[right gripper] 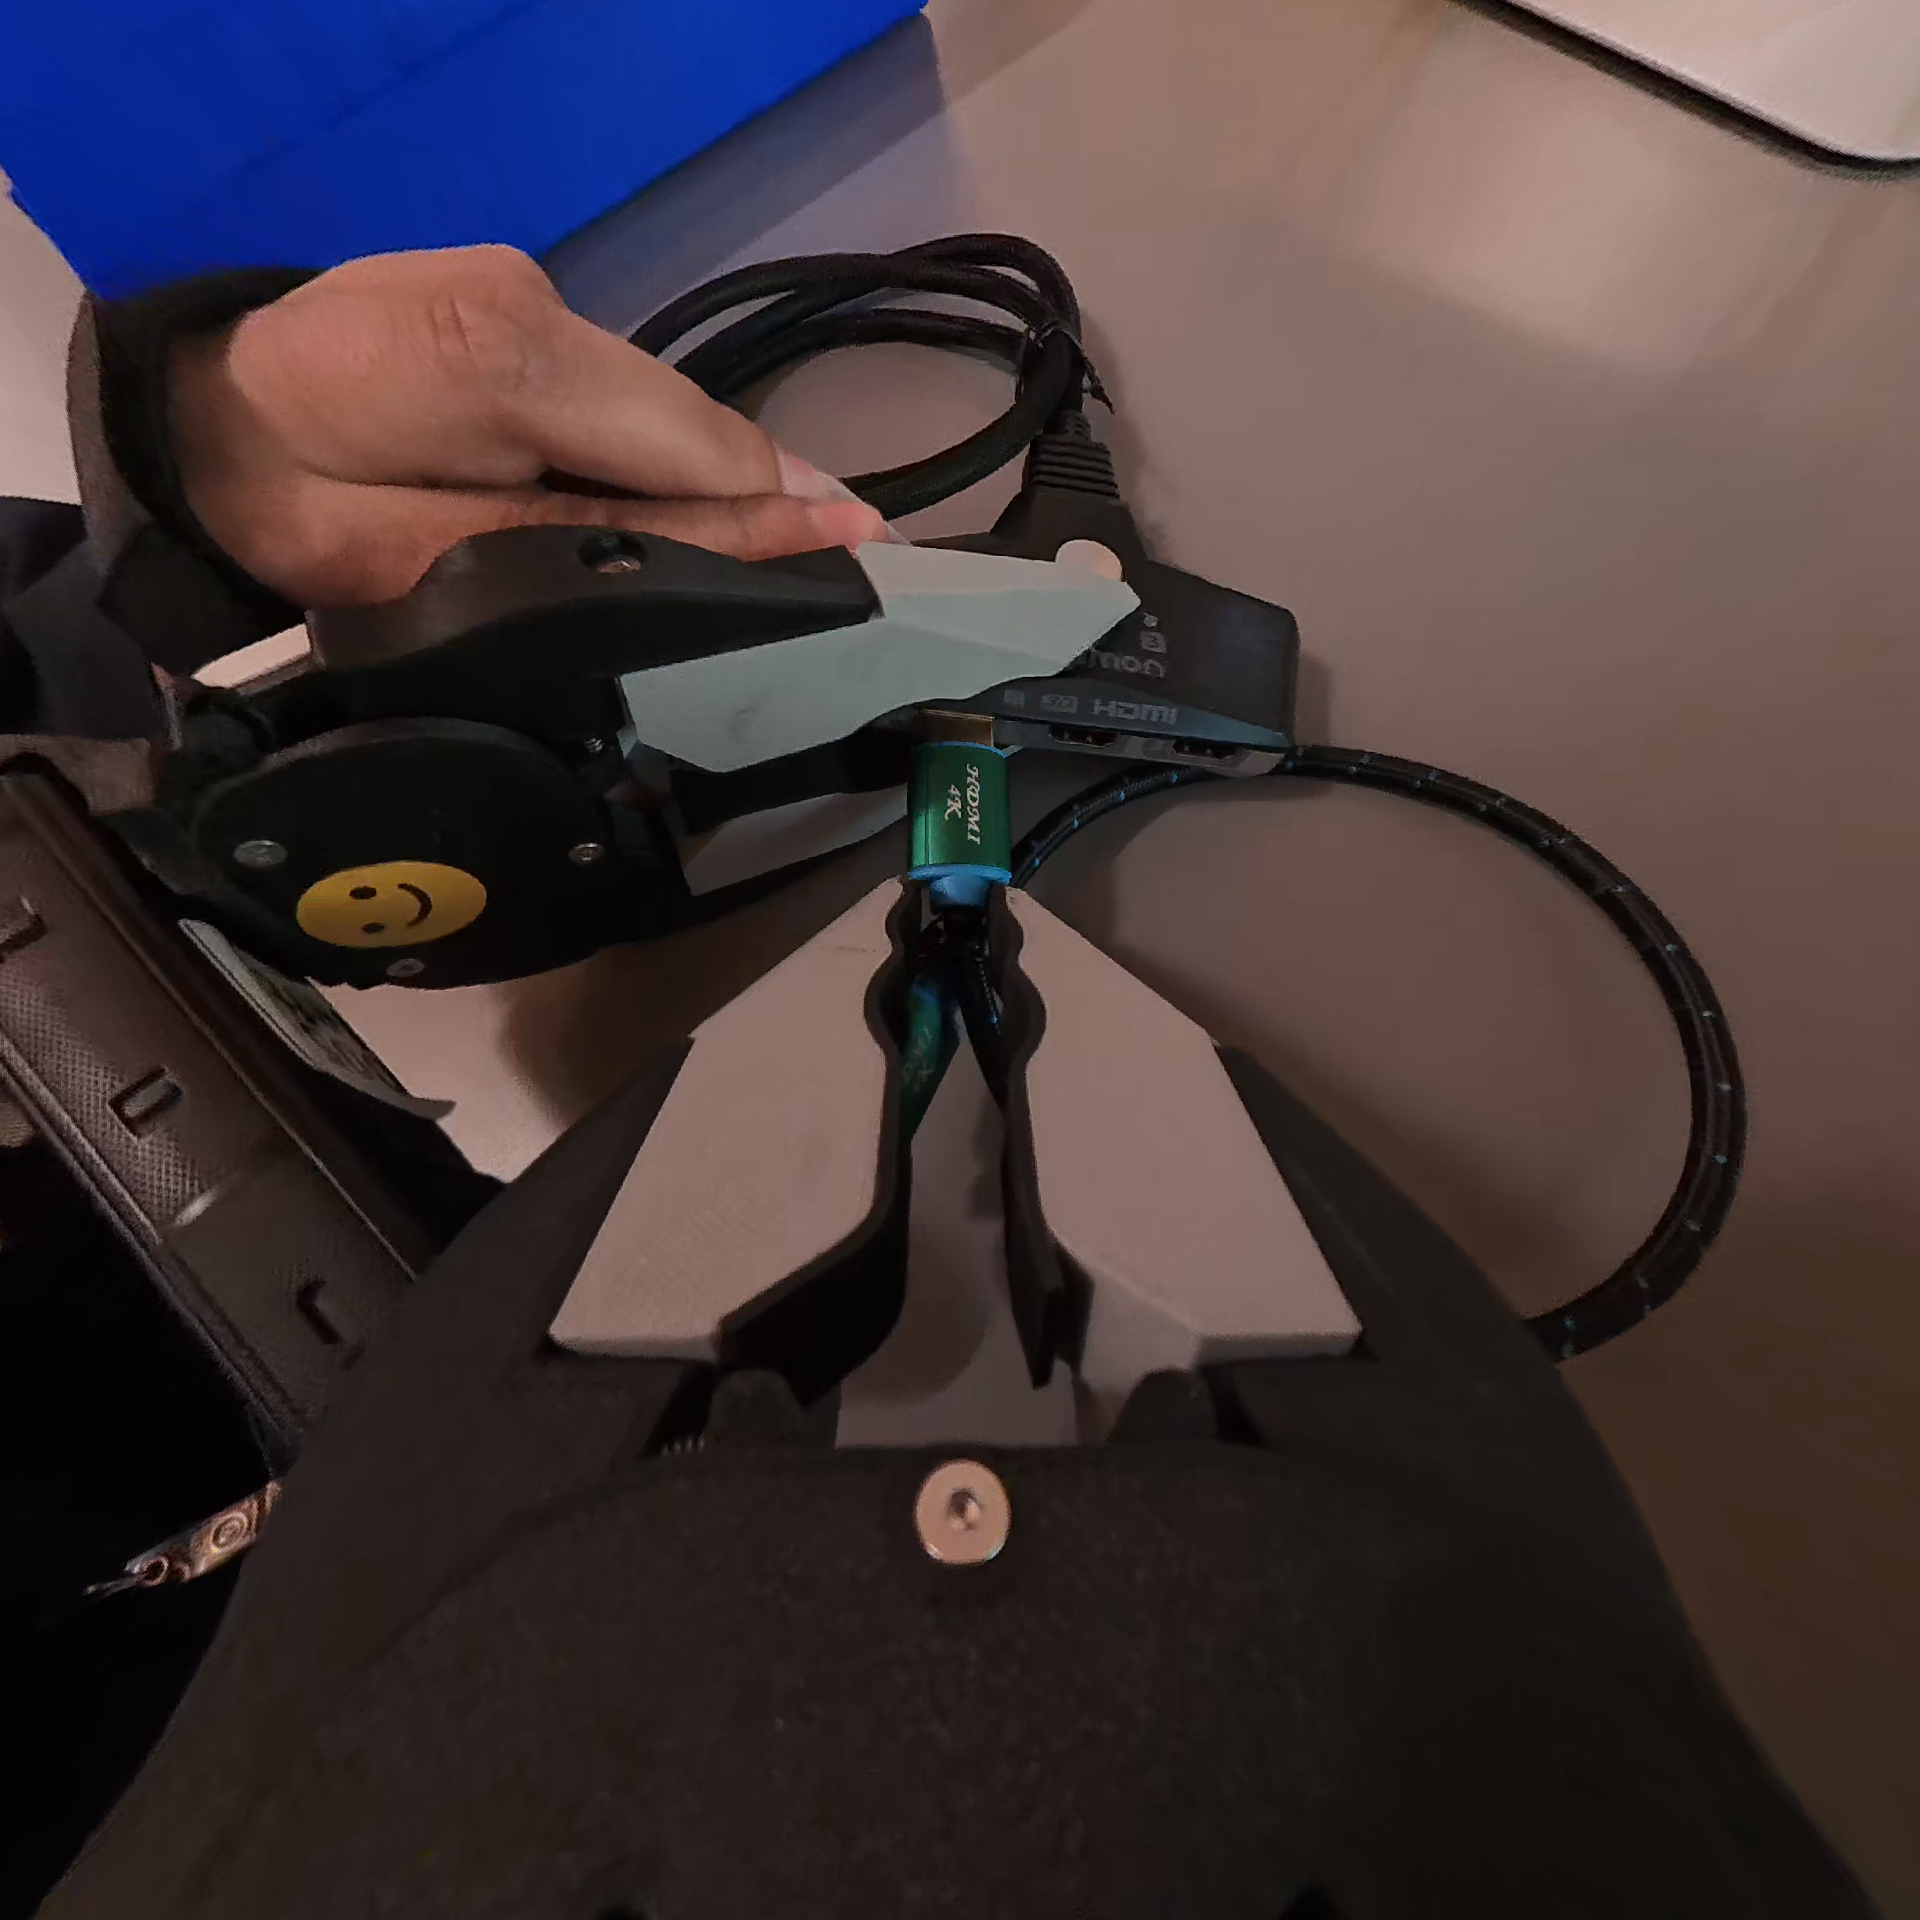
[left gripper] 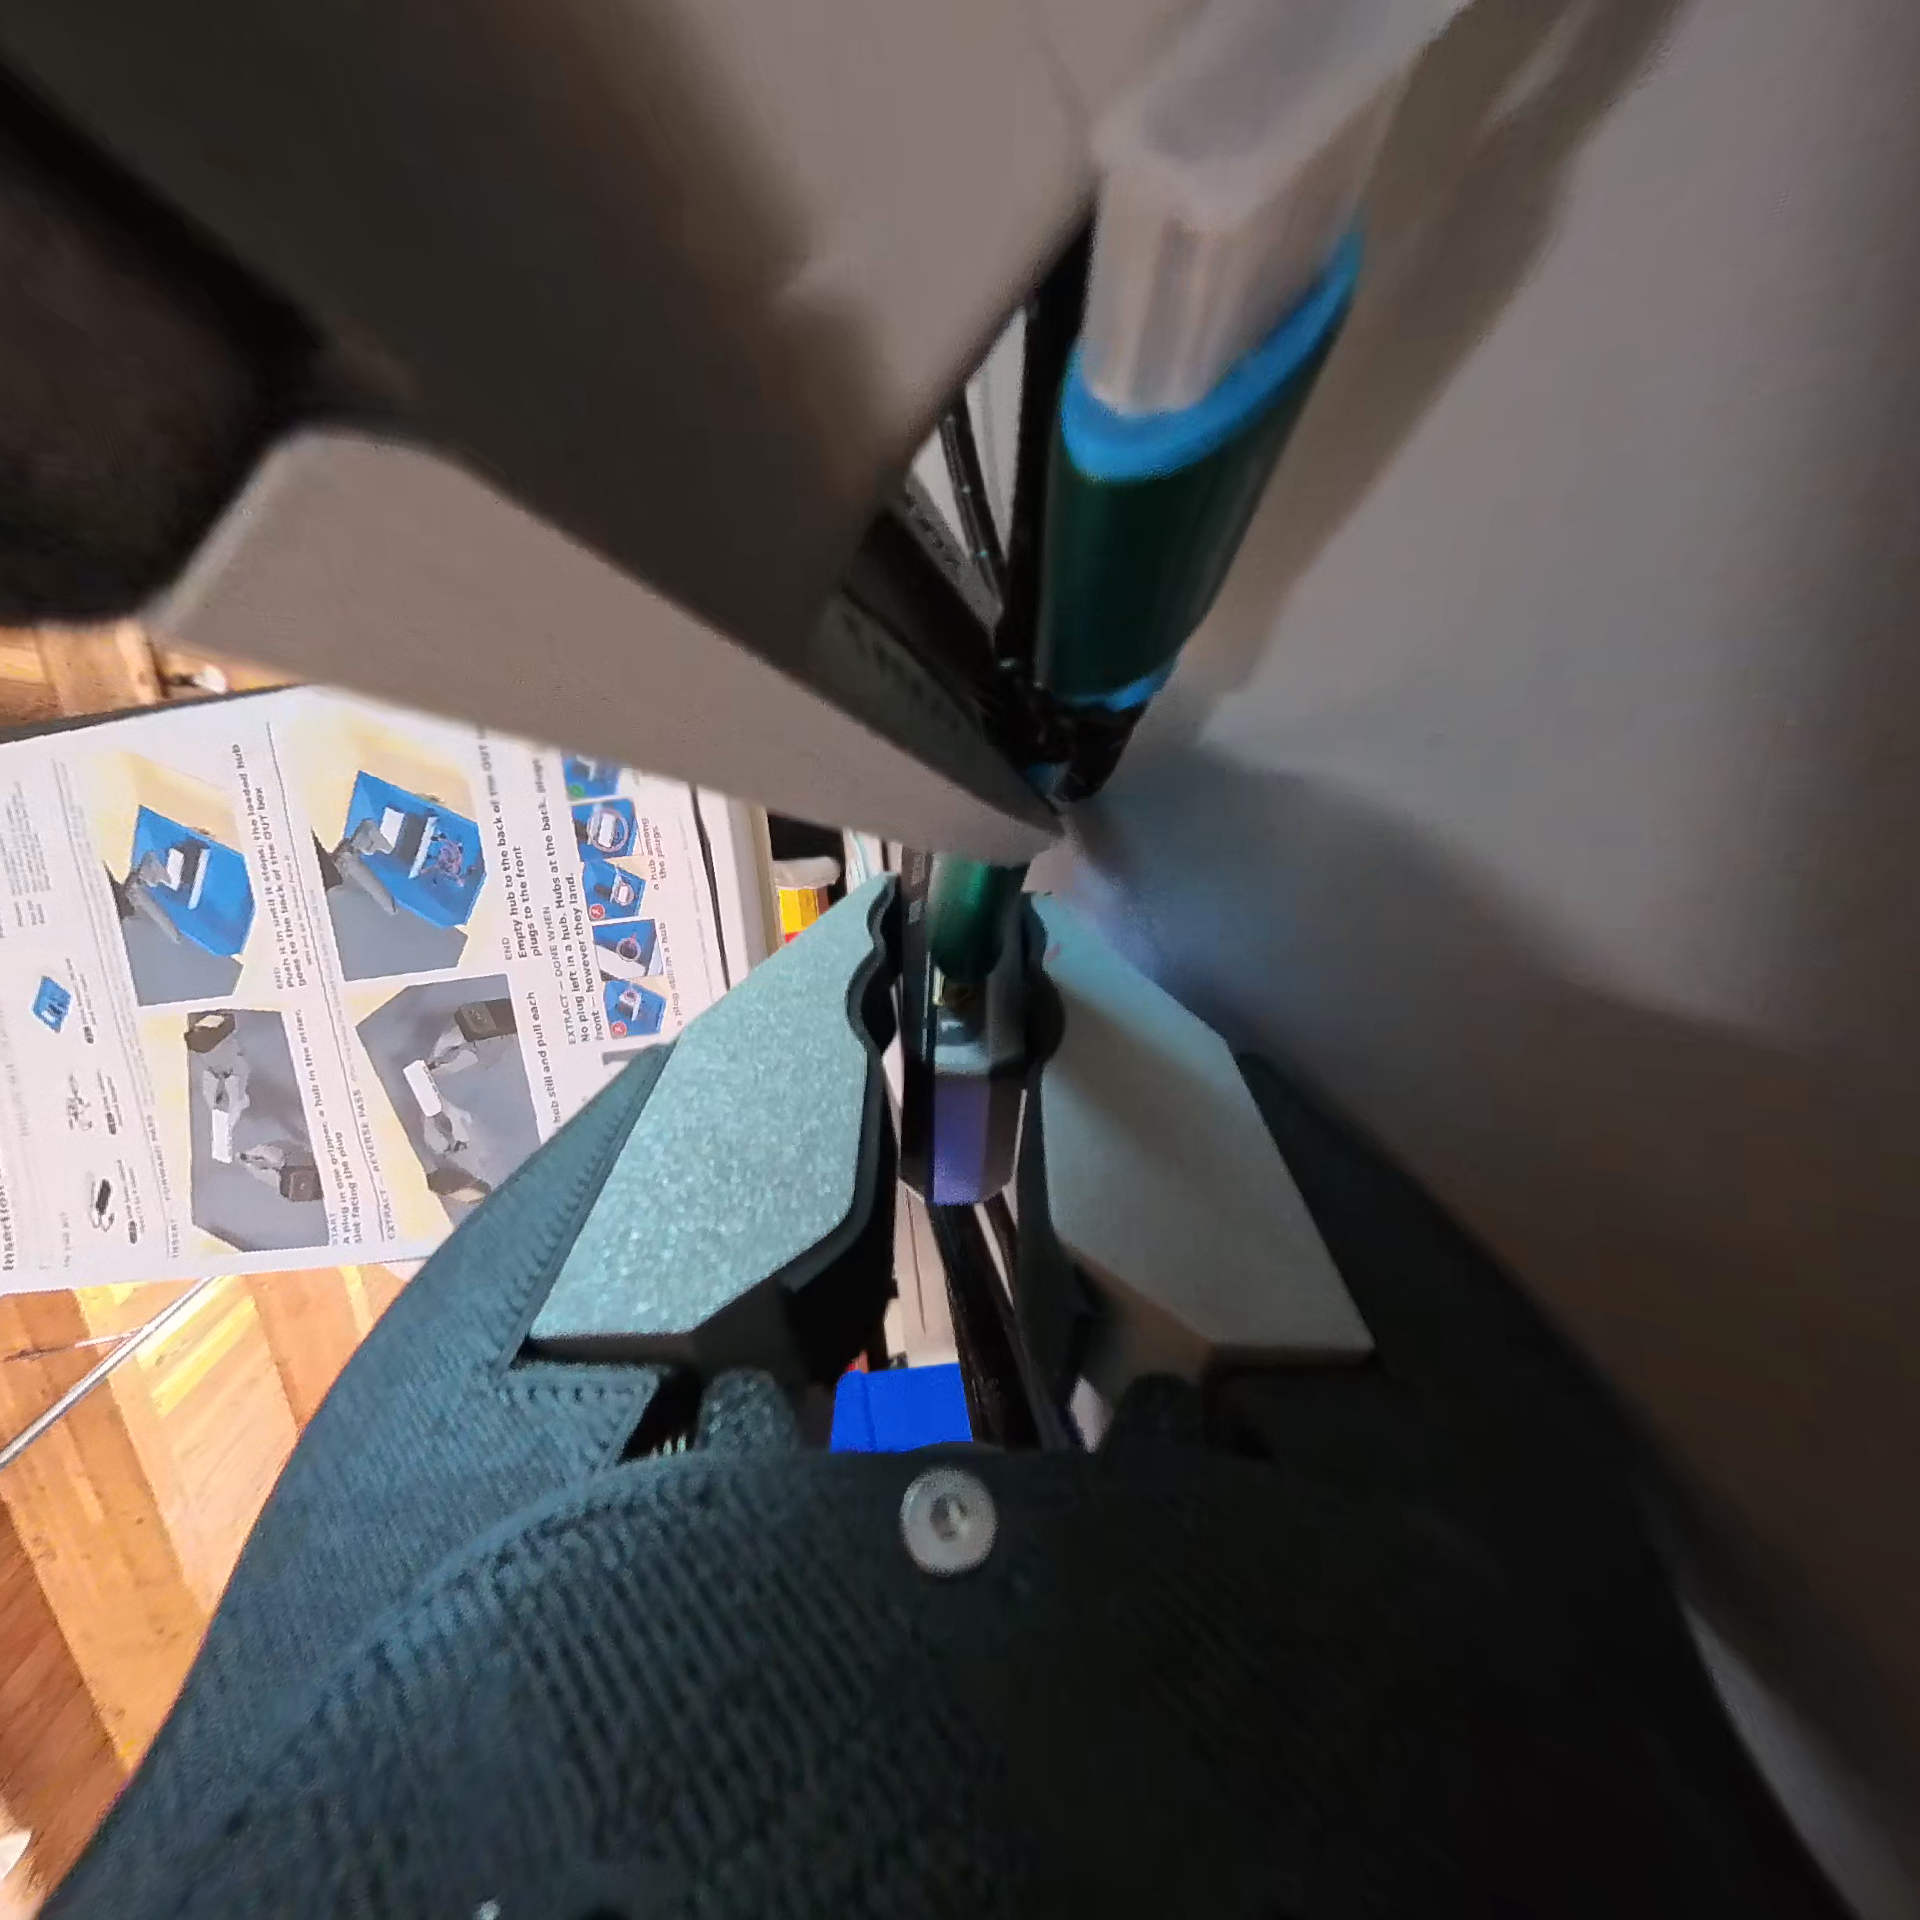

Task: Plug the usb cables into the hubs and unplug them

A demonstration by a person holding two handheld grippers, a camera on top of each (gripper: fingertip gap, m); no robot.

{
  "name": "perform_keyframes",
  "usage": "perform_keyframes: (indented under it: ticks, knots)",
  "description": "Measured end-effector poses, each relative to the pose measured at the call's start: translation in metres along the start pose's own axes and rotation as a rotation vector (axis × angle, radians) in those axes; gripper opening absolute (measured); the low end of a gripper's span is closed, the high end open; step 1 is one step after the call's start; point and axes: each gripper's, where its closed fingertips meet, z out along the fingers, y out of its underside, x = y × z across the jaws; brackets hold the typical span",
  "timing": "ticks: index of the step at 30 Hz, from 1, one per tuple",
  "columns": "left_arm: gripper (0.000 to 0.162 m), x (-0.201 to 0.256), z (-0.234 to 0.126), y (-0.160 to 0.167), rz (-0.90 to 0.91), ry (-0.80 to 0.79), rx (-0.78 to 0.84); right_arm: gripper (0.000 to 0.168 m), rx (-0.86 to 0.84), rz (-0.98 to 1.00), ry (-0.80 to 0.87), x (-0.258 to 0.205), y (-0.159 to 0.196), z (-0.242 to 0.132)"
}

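In the right wrist view my right gripper (right gripper: 951, 902) is shut on the blue collar and cable just behind a green plug (right gripper: 956, 810). The plug's metal tip meets the front face of a black hub (right gripper: 1205, 665) at its left port; I cannot tell how deep it sits. My left gripper (right gripper: 1044, 665), held by a hand (right gripper: 468, 416), comes in from the left and is shut on the hub. In the left wrist view my left gripper (left gripper: 961, 935) clamps the dark hub (left gripper: 971, 1122), and the green plug (left gripper: 971, 909) enters it. The right gripper's grey fingers (left gripper: 623, 520) loom blurred above.
A grey table (right gripper: 1455, 468) carries a blue bin (right gripper: 312, 104), the hub's bundled black cable (right gripper: 883, 343), the plug's braided cable loop (right gripper: 1683, 987) and a white device edge (right gripper: 1766, 83). A printed picture sheet (left gripper: 312, 987) and wooden floor (left gripper: 104, 1507) lie left. There is about 7 cm between the tips of the two grippers.
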Motion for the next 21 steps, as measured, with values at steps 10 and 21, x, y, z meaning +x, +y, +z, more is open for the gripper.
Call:
perform_keyframes:
  ticks: [10, 21]
  knots:
    - [0.016, 0.001, 0.002, 0.007, -0.058, 0.024, -0.015, 0.007, -0.013, -0.017, 0.120, -0.003, -0.008, 0.006]
    - [0.019, -0.003, 0.007, 0.017, -0.085, 0.019, -0.047, 0.009, 0.019, 0.010, 0.055, 0.001, -0.015, 0.012]
